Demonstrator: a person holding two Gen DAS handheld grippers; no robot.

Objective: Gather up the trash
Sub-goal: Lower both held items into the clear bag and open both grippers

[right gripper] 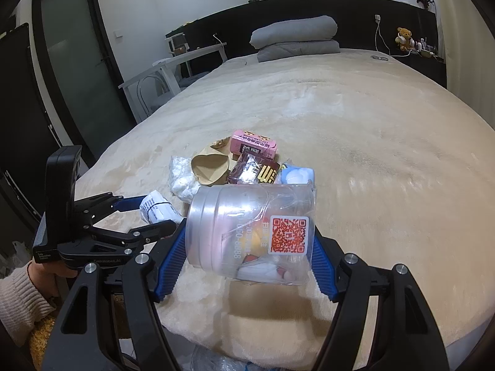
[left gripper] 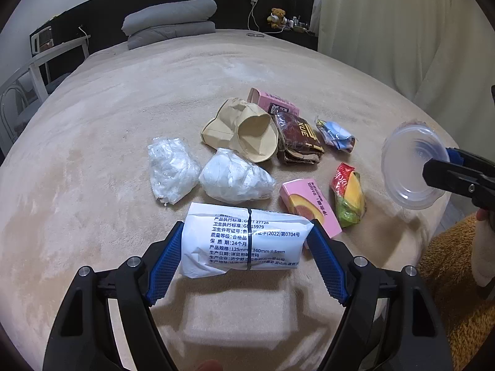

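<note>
two pink boxes [left gripper: 311,207], two white bags [left gripper: 173,170]

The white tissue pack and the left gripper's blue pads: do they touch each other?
Touching. In the left wrist view, both blue pads of the left gripper press against the ends of the white tissue pack, with no gap on either side.

A wide bed [right gripper: 340,117] under a beige plush blanket, grey folded duvet [right gripper: 294,38] against the black headboard [right gripper: 355,12], cream curtain [left gripper: 402,31] right, frosted dark-framed door [right gripper: 77,61] left, white chair [left gripper: 37,71] beside it.
</note>
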